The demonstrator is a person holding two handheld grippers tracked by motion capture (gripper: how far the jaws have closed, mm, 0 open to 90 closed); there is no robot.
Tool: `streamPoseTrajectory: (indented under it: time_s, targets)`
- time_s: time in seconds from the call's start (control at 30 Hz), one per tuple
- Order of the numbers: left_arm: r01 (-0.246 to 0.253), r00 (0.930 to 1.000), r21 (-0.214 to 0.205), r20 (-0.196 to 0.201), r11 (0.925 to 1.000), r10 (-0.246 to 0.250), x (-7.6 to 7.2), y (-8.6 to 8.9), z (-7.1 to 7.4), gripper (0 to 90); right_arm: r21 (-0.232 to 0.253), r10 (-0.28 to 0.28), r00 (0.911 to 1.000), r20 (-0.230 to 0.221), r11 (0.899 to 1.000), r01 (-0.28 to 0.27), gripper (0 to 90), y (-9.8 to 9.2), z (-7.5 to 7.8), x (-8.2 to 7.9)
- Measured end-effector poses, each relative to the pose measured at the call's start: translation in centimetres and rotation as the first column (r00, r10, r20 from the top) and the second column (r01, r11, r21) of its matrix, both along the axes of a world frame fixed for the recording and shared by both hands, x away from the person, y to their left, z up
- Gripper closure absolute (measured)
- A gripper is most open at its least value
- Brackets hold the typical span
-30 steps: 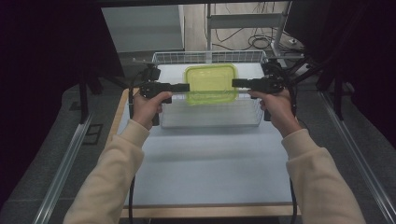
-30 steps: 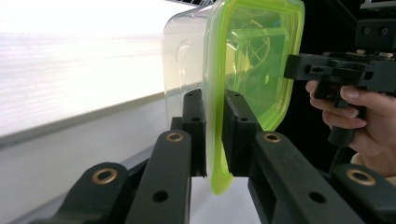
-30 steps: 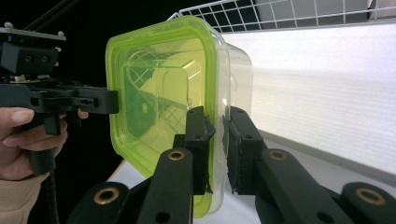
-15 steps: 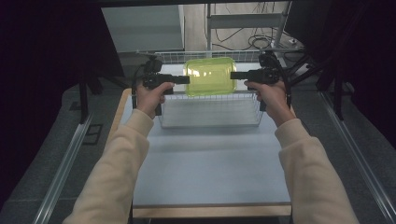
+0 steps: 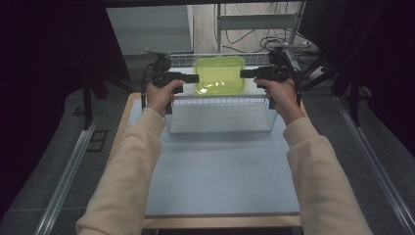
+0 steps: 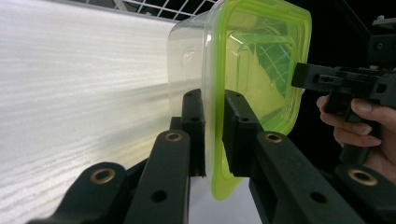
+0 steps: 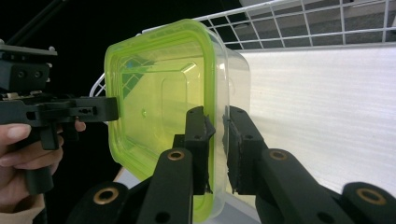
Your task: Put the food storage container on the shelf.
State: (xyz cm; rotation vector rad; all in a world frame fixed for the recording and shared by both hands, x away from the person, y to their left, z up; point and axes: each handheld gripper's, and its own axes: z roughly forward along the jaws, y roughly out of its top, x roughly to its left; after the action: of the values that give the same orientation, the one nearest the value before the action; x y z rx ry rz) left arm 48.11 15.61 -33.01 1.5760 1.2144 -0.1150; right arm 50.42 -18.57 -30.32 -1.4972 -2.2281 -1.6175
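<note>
The box (image 5: 219, 75) (clear, with a green lid) is held above the wire basket (image 5: 221, 113), its rim clamped at opposite sides by the left gripper (image 5: 195, 78) and right gripper (image 5: 243, 74).

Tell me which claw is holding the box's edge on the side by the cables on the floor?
The right claw. It pinches the green-lidded box on its right edge, nearest the tangled cables. The left claw grips the opposite edge.

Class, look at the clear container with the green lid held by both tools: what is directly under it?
Under the container is the wire basket with its pale floor. The container hangs above it, gripped at its rim by the left tool and the right tool. The floor directly beneath is covered.
</note>
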Motion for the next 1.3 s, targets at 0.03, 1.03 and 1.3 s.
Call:
streamPoseTrajectory:
  time_s: [0.03,1.03,1.3]
  targets:
    - [-0.002,1.0000,0.003,-0.001,1.0000,0.002,0.1,0.0,0.1,80.3,0.002,-0.003,1.0000,0.000,1.000,0.003,80.0,0.0,-0.1,0.1]
    - [-0.092,0.9950,0.019,0.041,0.9956,0.091,1.6,-0.9,-0.5,38.2,-0.038,-0.115,0.9858,0.122,0.992,0.121,40.9,0.4,-1.5,1.7]
    - [-0.100,0.9899,0.019,0.103,0.9949,0.097,-0.7,0.0,0.6,27.0,-0.029,-0.067,0.9817,0.178,0.997,0.073,34.2,-0.3,-0.4,-0.8]
